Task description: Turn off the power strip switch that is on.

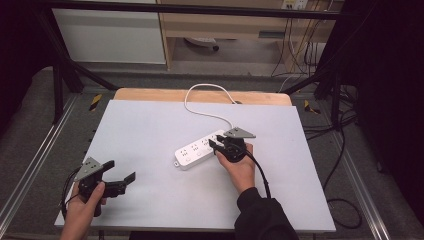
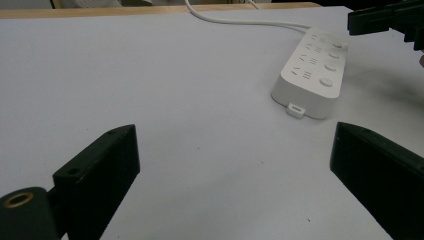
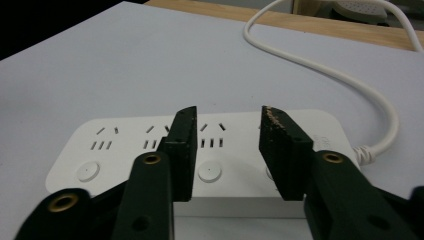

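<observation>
A white power strip [image 1: 197, 149] [image 2: 312, 70] [image 3: 115, 150] lies flat near the middle of the white tabletop [image 1: 150, 125], with several sockets and round buttons on top. Its white cord [image 1: 200, 107] [image 3: 320, 65] loops off toward the far edge. My right gripper [image 1: 214, 146] [image 3: 227, 120] hovers over the strip's right end. Its jaws stand partly apart above a round button, with nothing between the pads. At the front left corner, my left gripper [image 1: 120, 170] [image 2: 235, 132] is wide open and empty, pointing toward the strip from well short of it.
A wooden table edge [image 1: 150, 94] shows beyond the white board. Black frame bars and loose cables [image 1: 345, 150] run along the right side. The other gripper's black jaw [image 2: 380, 20] shows at the top right of the left gripper view.
</observation>
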Demonstrator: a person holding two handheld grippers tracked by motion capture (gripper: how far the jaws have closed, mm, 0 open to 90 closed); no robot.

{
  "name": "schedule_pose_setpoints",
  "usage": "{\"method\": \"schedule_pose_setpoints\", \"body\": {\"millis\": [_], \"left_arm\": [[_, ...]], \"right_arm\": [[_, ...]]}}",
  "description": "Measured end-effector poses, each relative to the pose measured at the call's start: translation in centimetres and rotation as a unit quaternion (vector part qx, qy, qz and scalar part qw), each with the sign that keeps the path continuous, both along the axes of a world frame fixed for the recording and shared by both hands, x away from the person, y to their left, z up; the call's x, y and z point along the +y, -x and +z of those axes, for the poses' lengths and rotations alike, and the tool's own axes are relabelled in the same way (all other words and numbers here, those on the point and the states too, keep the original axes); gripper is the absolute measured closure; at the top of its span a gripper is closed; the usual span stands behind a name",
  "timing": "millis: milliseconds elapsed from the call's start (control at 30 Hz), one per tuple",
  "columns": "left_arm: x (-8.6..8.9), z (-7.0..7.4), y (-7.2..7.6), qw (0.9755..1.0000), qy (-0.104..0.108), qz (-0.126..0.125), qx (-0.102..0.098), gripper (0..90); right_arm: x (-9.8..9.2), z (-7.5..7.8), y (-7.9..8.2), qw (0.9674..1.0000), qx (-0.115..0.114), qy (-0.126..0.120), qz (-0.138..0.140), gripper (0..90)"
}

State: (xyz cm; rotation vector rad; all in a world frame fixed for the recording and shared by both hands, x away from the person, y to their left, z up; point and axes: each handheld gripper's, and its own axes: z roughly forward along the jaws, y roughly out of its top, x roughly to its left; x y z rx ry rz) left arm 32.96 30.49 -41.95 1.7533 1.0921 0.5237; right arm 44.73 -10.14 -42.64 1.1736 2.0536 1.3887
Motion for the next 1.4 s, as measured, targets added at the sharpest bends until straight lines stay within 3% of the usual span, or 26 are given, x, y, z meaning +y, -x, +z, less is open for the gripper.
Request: {"method": "schedule_pose_setpoints", "body": {"millis": [67, 200, 500, 767, 1033, 1400], "left_arm": [[0.0, 0.0, 0.0, 1.0, 0.0, 0.0, 0.0, 5.4], [0.0, 0.0, 0.0, 1.0, -0.001, 0.0, 0.0, 5.4], [0.0, 0.0, 0.0, 1.0, -0.002, 0.0, 0.0, 5.4], [-0.2, -0.1, 0.0, 1.0, -0.003, -0.002, 0.002, 5.4], [-0.3, -0.1, 0.1, 1.0, -0.006, -0.002, 0.003, 5.4], [-0.2, -0.1, 0.1, 1.0, -0.003, -0.001, 0.003, 5.4]], "right_arm": [[-0.1, 0.1, 0.0, 0.9999, -0.003, -0.007, -0.009, 42.4], [-0.5, 0.3, -0.1, 0.9997, -0.011, -0.022, -0.003, 29.4], [-1.7, 1.1, 0.5, 0.9996, 0.023, -0.015, 0.009, 16.3], [-3.3, 1.8, 1.9, 0.9994, 0.027, -0.018, 0.01, 4.3], [-6.0, 3.3, 3.8, 0.9997, -0.011, -0.02, 0.01, 2.6], [-10.0, 3.9, 6.5, 0.9992, -0.031, -0.019, -0.017, 3.1]]}}
